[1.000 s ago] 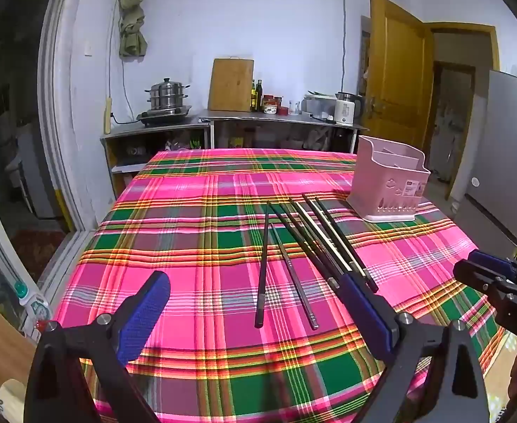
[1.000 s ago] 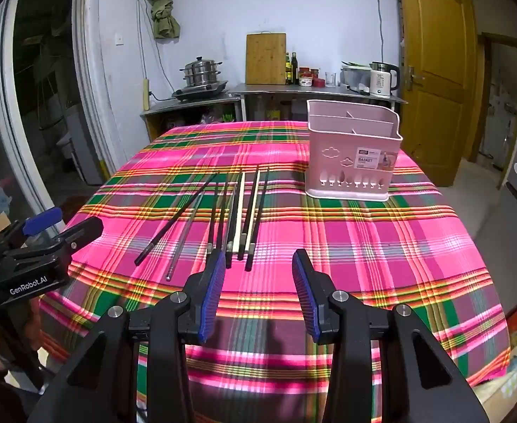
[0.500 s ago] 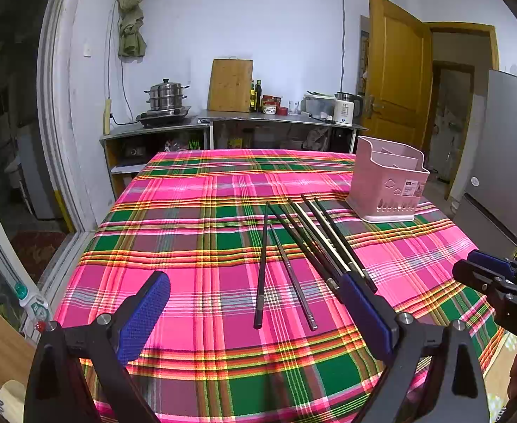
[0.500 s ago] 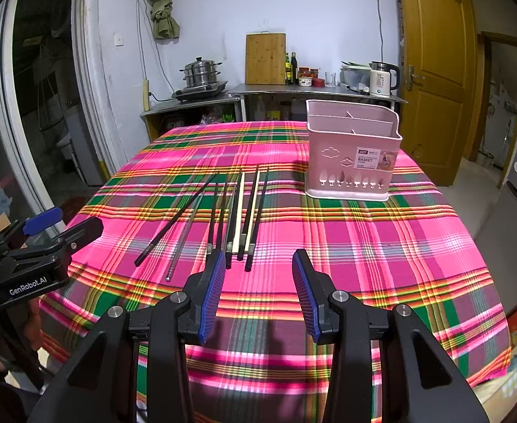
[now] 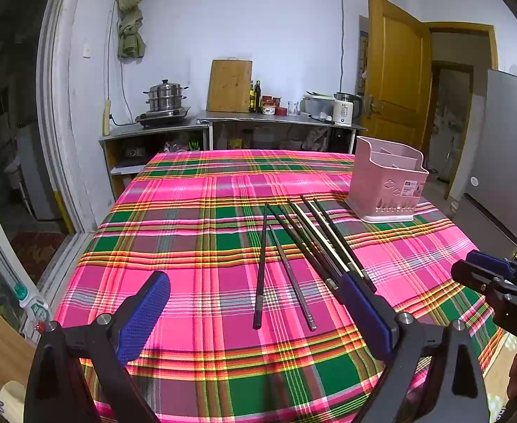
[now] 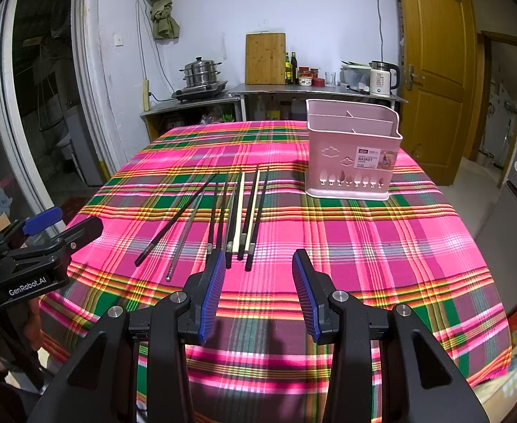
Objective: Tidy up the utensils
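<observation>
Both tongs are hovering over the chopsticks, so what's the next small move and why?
Probably lower the open right tongs onto the near ends of the black and cream chopsticks: they lie loose on the plaid tablecloth, nothing is gripped, and the pink plastic utensil basket looks empty.

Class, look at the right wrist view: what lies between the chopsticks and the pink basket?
Only bare plaid tablecloth separates the chopsticks from the basket; the right wrist view shows it.

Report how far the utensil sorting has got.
Done: nothing that shows; what can be seen of the pink basket holds no utensils. In hand: nothing; the left gripper and right gripper are both open, hovering at the near ends of the chopsticks. Left: every chopstick lies flat on the plaid tablecloth, waiting to go into the basket.
</observation>
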`<state>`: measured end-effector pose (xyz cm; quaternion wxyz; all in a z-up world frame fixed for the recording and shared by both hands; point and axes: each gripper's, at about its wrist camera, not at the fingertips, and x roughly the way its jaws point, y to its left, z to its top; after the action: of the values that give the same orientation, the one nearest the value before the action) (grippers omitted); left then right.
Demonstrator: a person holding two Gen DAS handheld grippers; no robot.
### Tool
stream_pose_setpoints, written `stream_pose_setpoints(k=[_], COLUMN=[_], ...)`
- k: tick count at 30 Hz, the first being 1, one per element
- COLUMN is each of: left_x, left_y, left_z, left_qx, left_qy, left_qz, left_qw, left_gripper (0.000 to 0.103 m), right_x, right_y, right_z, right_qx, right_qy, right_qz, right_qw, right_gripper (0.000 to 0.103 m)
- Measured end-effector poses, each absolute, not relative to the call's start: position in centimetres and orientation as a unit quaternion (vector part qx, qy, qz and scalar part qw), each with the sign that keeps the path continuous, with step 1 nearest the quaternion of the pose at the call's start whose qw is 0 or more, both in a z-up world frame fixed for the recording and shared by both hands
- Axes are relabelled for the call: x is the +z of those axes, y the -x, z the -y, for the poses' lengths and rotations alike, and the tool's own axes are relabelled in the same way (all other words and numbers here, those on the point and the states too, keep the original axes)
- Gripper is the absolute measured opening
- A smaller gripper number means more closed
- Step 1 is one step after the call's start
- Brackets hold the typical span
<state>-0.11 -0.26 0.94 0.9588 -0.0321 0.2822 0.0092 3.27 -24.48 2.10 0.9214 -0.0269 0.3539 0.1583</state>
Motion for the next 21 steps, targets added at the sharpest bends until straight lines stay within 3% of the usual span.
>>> stream_pose_setpoints(k=[21], left_x=[1.07], left_y=[0.20], left_z=[0.71], left_qx=[0.008], left_qy=[0.031], left_qz=[-0.281], left_qw=[0.959], left_gripper=[0.098], right_x=[2.41], right_y=[-3.18], right_z=[24.43], right_qx=[0.158], right_qy=[0.026], right_qz=[-0.352], right_qw=[0.922], right_gripper=[0.041])
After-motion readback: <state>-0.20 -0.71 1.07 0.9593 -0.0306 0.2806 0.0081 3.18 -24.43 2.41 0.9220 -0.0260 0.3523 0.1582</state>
